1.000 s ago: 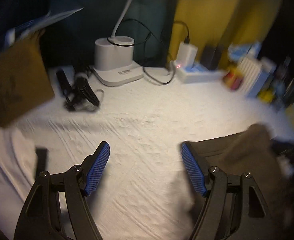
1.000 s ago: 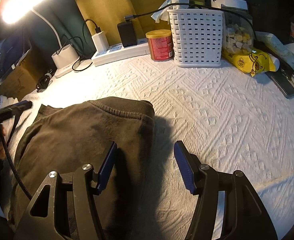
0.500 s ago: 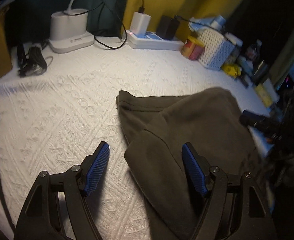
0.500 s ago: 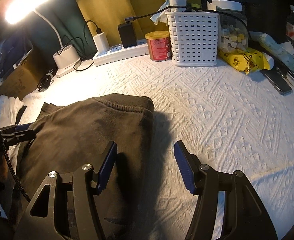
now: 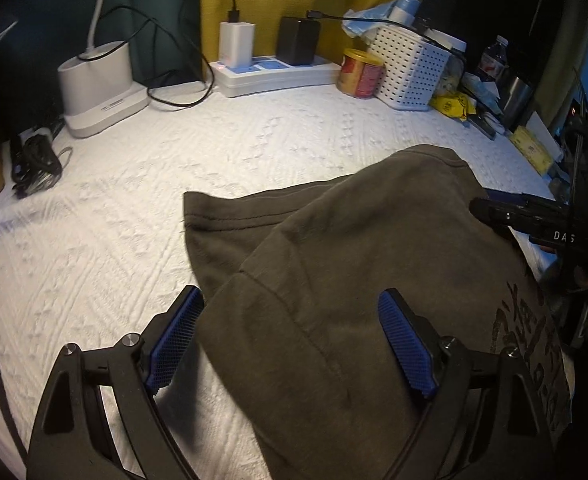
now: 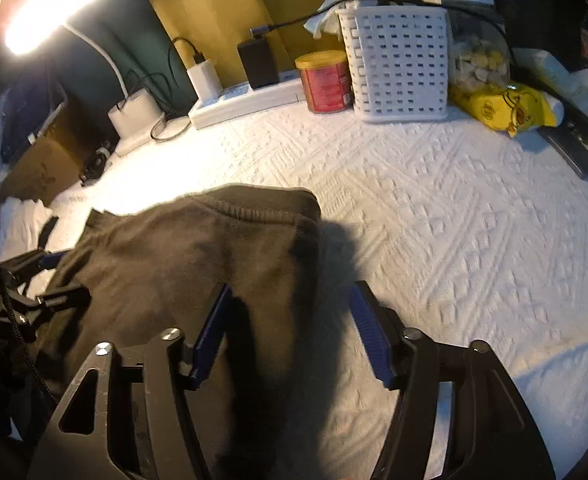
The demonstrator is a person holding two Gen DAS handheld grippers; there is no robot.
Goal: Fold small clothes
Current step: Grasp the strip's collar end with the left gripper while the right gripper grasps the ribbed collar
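A dark olive-brown T-shirt [image 5: 353, 264] lies partly folded on the white textured cloth [image 5: 94, 248], with a dark print near its right side. It also shows in the right wrist view [image 6: 182, 256]. My left gripper [image 5: 292, 340] is open over the shirt's left edge, with cloth lying between its blue pads and nothing gripped. My right gripper [image 6: 292, 328] is open over the shirt's right edge, its left finger above the fabric. The right gripper also shows in the left wrist view [image 5: 533, 220] at the shirt's far right.
Along the back stand a white lamp base [image 5: 98, 88], a power strip [image 5: 274, 74] with chargers, a red can [image 6: 325, 80], a white basket [image 6: 397, 64] and a yellow packet [image 6: 505, 108]. A black strap bundle [image 5: 34, 160] lies at the left. A brown box [image 6: 34, 172] stands far left.
My left gripper has swung right from the bare cloth near the lamp and moved over the shirt's left edge. My right gripper has stayed nearly still over the shirt's right edge.
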